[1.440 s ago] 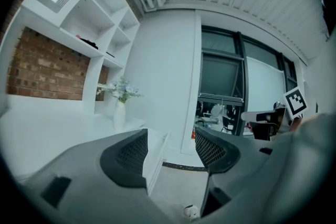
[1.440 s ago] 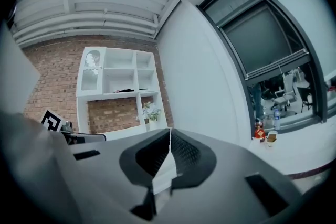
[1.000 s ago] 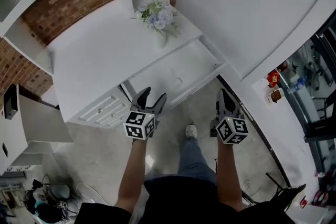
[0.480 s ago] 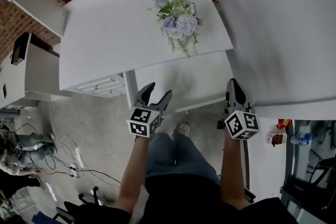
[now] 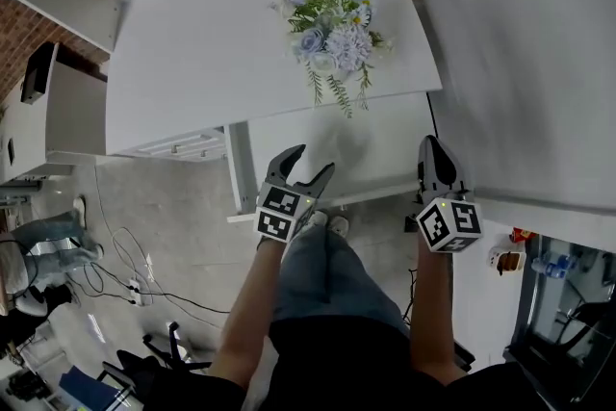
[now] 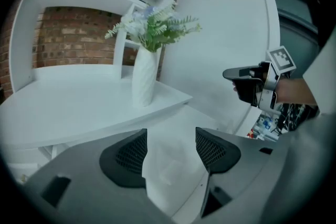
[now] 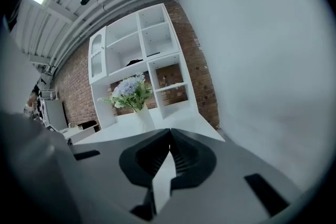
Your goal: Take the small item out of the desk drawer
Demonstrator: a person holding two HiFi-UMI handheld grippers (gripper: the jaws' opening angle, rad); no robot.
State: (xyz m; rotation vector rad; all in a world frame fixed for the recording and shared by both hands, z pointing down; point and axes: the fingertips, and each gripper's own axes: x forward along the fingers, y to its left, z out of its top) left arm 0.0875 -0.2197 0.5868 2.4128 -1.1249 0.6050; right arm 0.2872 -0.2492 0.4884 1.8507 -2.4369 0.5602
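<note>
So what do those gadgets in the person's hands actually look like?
Each is a grey hand-held tool ending in two tapered jaws with dark, textured inner pads. The left gripper and right gripper each carry a white cube printed with black square markers. No cables show on them. The person wears a dark top and blue jeans, with forearms uncovered.
</note>
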